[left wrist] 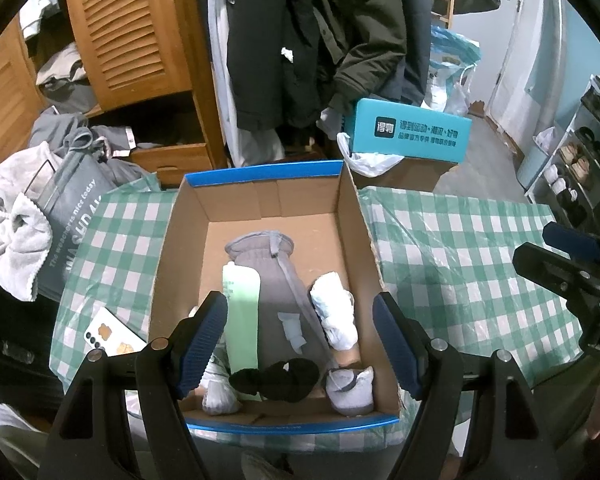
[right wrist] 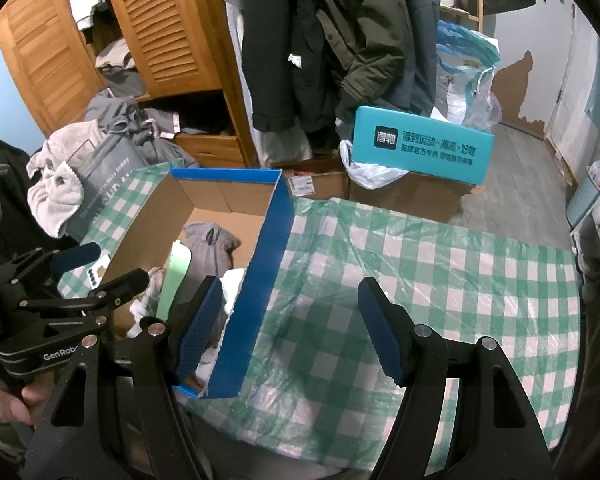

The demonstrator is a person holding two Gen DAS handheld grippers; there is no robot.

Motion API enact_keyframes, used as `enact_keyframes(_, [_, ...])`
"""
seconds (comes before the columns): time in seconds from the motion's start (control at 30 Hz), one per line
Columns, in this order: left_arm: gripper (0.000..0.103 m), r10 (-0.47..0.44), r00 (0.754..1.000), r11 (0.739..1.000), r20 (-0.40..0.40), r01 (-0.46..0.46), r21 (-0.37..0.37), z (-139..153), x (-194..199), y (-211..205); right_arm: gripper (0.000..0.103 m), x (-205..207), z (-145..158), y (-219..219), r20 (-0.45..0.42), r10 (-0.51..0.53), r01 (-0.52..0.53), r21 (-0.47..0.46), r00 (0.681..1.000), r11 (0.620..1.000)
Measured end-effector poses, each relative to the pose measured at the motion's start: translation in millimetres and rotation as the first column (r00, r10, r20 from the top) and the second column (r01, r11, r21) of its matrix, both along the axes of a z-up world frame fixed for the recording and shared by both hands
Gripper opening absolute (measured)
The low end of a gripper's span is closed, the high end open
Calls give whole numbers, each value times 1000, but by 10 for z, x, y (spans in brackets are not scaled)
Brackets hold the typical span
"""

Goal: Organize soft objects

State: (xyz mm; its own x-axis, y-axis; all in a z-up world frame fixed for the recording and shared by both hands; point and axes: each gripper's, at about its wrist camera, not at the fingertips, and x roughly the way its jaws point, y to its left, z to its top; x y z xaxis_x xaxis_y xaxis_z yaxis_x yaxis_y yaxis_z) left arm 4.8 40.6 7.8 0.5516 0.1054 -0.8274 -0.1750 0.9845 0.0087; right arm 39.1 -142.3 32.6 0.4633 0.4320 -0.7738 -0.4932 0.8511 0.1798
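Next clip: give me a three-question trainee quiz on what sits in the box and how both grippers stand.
1. True or false: the left gripper is clamped on the black sock.
2. Which lies inside the cardboard box? A) phone B) grey glove C) towel
3. Fill in: the right gripper hangs open, its left finger over the box and its right finger over the ____ tablecloth.

Key: 1 false, its jaws stand open above the box; 2 B, the grey glove; 3 checked (green and white).
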Motion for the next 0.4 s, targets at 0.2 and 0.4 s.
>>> enact_keyframes(0.2, [80,-15,1000,1000,13,14,17,3,3,-40,71,5,2,-3,0,1,-1,-1,1000,1000])
enact_keyframes(0.4, [80,-14,1000,1000,12,13,18,2,3,-46,71,5,3,-6,1,1,-1,-1,1000,1000])
